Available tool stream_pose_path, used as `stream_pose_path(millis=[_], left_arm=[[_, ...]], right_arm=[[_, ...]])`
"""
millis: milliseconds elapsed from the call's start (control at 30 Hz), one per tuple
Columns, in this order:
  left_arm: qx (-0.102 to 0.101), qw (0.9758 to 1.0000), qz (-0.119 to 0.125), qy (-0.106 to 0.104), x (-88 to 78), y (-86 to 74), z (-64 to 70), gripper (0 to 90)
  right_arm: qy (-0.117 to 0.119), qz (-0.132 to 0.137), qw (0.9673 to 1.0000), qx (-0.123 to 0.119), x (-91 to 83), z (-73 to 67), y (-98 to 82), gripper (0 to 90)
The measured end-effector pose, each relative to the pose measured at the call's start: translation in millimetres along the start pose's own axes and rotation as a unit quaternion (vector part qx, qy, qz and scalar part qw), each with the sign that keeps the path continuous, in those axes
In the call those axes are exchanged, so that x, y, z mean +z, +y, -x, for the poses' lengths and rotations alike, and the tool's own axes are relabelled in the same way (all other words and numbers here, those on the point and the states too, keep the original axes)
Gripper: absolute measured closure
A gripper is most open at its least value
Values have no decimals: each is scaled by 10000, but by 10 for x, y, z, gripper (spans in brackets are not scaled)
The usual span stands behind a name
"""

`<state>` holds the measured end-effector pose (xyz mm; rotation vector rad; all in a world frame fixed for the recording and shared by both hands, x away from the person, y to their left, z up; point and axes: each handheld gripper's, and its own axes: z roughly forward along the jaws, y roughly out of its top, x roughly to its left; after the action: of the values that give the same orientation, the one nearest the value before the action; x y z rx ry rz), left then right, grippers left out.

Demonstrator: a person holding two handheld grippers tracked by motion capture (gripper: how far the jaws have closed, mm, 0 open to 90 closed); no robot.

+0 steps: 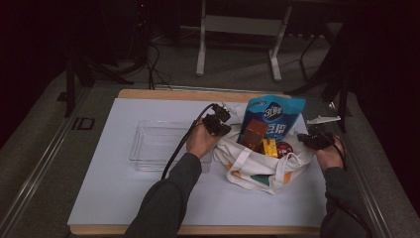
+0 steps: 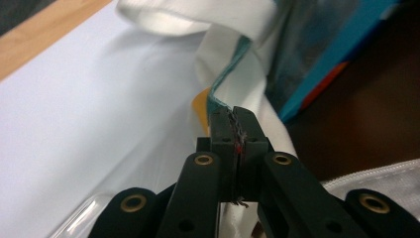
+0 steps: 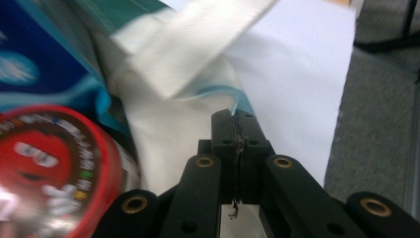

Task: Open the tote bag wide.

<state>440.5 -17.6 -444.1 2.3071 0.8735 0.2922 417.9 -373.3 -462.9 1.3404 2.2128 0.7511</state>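
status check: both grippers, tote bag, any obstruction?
Left gripper and right gripper shut on tote bag rim, opposite sides. Bag full, upright. Clear tray beside it, not blocking.

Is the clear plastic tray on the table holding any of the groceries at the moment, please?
No, the clear plastic tray lies bare left of the tote bag, and the blue pouch and other packets sit inside the bag.

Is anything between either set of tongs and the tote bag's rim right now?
Nothing visible. The left tongs and the right tongs are each shut directly on the rim cloth of the tote bag, on opposite sides of its mouth.
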Motion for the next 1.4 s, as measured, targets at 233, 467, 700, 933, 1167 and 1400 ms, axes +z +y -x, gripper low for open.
stream_pose_path(millis=[233,467,700,933,1167,1400], left_arm=[[-138,9997,-78,188,-23,-39,-44,894],[35,9999,111,90,-85,-69,-33,869],[179,9986,476,-111,-258,-69,12,698],[159,9959,865,-186,-494,-87,31,634],[407,9930,1052,-338,-643,-101,155,643],[767,9882,1128,-696,-724,-144,341,672]], right_arm=[[38,-81,9997,226,84,45,-111,891],[59,-51,9998,190,28,22,-101,871],[85,176,9998,31,-176,-28,-89,718],[12,385,9991,-151,-372,-96,-106,618],[20,586,9981,-194,-573,-128,-134,586],[195,705,9968,-334,-758,-218,-259,588]])
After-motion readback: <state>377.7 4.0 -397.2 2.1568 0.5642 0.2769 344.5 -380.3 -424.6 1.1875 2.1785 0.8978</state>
